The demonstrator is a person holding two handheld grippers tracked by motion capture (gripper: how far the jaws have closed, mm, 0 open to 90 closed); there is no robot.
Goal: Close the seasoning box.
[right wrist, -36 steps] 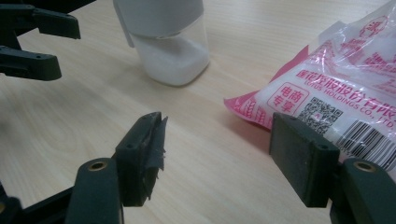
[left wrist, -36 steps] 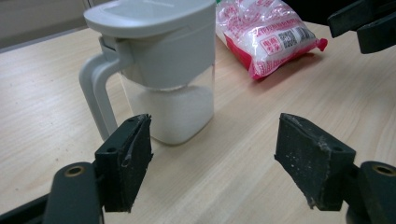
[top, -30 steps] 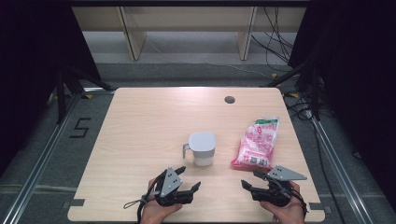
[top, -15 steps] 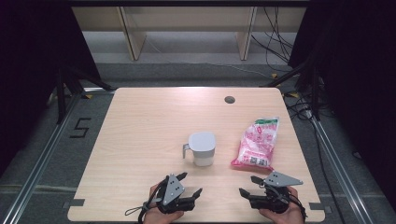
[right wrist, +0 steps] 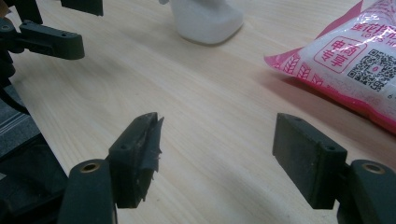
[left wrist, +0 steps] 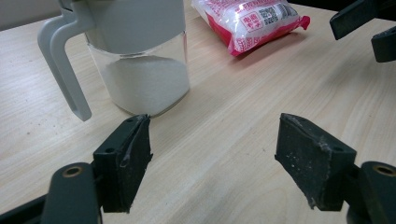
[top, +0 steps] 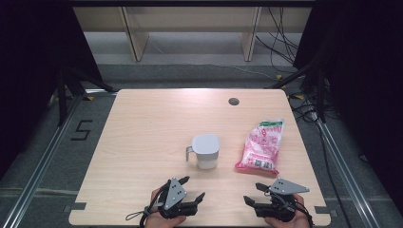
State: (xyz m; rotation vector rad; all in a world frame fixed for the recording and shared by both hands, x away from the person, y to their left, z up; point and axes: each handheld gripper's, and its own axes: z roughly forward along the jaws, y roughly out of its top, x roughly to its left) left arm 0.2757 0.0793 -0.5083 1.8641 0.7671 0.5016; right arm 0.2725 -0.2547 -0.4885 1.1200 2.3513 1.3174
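Observation:
A clear jar [top: 206,151] with a grey lid and side handle stands at mid-table, holding white powder [left wrist: 140,79]. A pink and white bag [top: 261,145] lies flat to its right. My left gripper [top: 194,187] rests near the front edge, open and empty, its jaws pointing at the jar [left wrist: 140,60] just beyond them [left wrist: 214,126]. My right gripper [top: 252,193] is also open and empty near the front edge, below the bag. In its own view [right wrist: 217,122] the bag [right wrist: 350,65] lies ahead to the right and the jar's base [right wrist: 205,16] is farther off.
The wooden table [top: 142,133] has a round dark hole [top: 233,101] near its far edge. Metal rails run along the floor on both sides, and cables lie at the back right. Each gripper shows in the other's view [left wrist: 359,18] [right wrist: 46,37].
Both hands have drawn back slightly toward the table's near edge. The jar and the bag have not moved.

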